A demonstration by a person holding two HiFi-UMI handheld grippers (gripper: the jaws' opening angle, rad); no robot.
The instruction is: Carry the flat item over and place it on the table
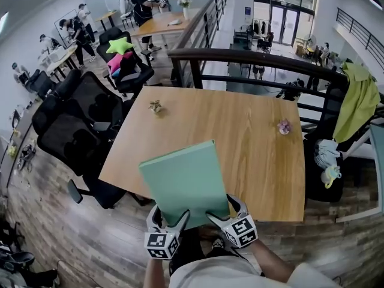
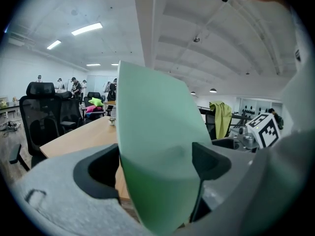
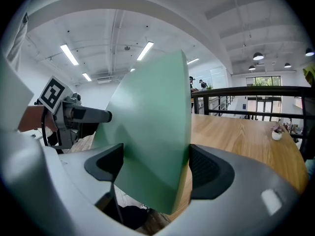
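A flat light-green board (image 1: pixel 185 181) hangs over the near edge of the wooden table (image 1: pixel 240 131), its far end reaching over the tabletop. My left gripper (image 1: pixel 170 221) is shut on the board's near left corner, my right gripper (image 1: pixel 223 212) on its near right corner. In the left gripper view the green board (image 2: pixel 155 146) fills the gap between the jaws, with the table (image 2: pixel 81 136) beyond. In the right gripper view the board (image 3: pixel 147 132) stands between the jaws, the tabletop (image 3: pixel 241 136) to its right.
Two small potted plants stand on the table, one far left (image 1: pixel 156 107) and one at the right (image 1: pixel 284 126). Black office chairs (image 1: pixel 72 125) crowd the table's left side. A dark railing (image 1: pixel 252 62) runs behind it. A green cloth (image 1: pixel 358 101) hangs at the right.
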